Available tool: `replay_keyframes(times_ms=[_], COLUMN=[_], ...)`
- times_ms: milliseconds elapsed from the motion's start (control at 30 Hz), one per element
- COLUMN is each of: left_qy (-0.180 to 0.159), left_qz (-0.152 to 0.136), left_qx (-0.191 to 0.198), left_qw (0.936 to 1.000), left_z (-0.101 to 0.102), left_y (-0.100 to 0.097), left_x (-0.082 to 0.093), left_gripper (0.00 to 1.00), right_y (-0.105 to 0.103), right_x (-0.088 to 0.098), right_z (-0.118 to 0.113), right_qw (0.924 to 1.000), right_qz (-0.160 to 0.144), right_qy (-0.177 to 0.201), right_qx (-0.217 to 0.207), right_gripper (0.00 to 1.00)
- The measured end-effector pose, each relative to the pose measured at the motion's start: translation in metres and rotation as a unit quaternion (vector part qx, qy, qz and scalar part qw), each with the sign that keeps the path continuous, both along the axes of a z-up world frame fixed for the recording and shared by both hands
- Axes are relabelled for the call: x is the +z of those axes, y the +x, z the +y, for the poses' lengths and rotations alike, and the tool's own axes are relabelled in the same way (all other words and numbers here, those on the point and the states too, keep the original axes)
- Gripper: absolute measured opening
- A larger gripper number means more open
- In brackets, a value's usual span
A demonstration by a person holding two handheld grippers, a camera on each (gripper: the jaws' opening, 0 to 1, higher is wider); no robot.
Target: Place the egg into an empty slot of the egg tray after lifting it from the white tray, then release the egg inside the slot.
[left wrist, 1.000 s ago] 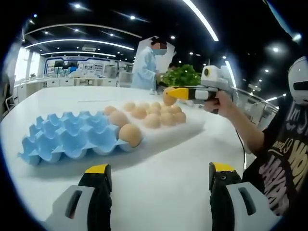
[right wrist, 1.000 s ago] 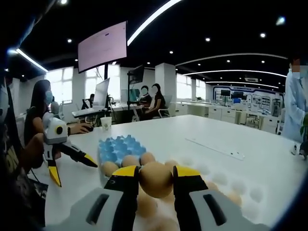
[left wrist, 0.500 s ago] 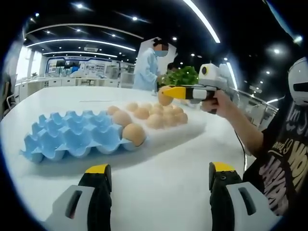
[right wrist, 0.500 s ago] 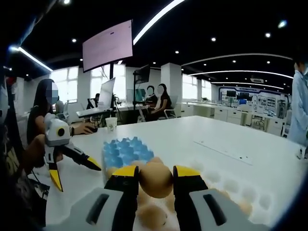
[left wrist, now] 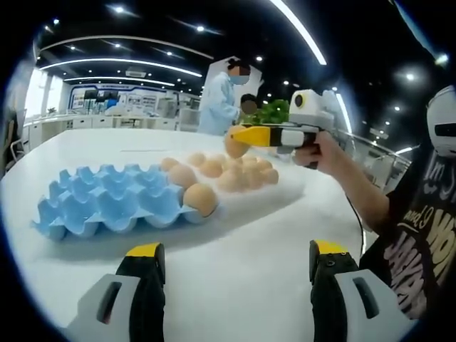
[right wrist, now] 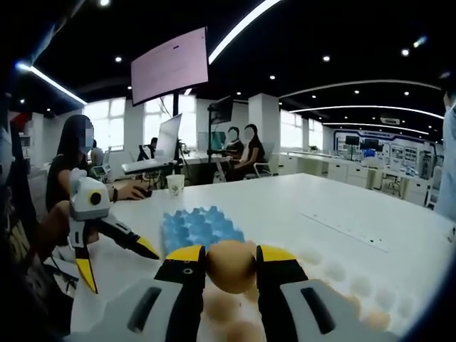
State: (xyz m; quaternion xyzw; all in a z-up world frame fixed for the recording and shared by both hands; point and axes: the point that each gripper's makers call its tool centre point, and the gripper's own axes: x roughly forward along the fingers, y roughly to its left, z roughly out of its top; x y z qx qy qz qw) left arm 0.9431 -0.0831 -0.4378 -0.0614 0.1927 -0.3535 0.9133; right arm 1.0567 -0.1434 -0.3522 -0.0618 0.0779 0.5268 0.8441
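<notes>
We see a broad white desk (left wrist: 235, 242) in a large open office with dark ceilings and strip lights. On the desk lies a flat white tray (left wrist: 274, 191) dotted with brown eggs, and just beside it a blue moulded egg tray (left wrist: 107, 206) with most slots bare; two brown eggs sit in the slots along its edge nearest the white tray, one of them at the corner (left wrist: 200, 199).

In the left gripper view, the yellow-tipped black right gripper (left wrist: 239, 137), held in a person's hand (left wrist: 317, 149), hangs in the air above the white tray, clamped on a brown egg (left wrist: 235, 147). The right gripper view shows that egg (right wrist: 230, 266) pinched between the two jaws, the blue egg tray (right wrist: 199, 228) ahead of it.

The left gripper (left wrist: 231, 260) hovers over bare desk with its jaws spread wide and nothing between them.
</notes>
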Motion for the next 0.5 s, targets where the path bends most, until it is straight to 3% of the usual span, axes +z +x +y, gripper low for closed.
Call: replay_keyframes(times_ms=[500], left_qy=[-0.005], left_qz=[-0.002], left_qx=[0.006], left_qw=[1.0], left_z=[0.006], left_y=[-0.001], left_x=[0.001], left_gripper=[0.84], right_y=[-0.01], right_x=[-0.004], right_z=[0.033], right_qw=[0.9995], right_qz=[0.003], right_qy=[-0.003], right_qx=[0.031], right_gripper=[0.29])
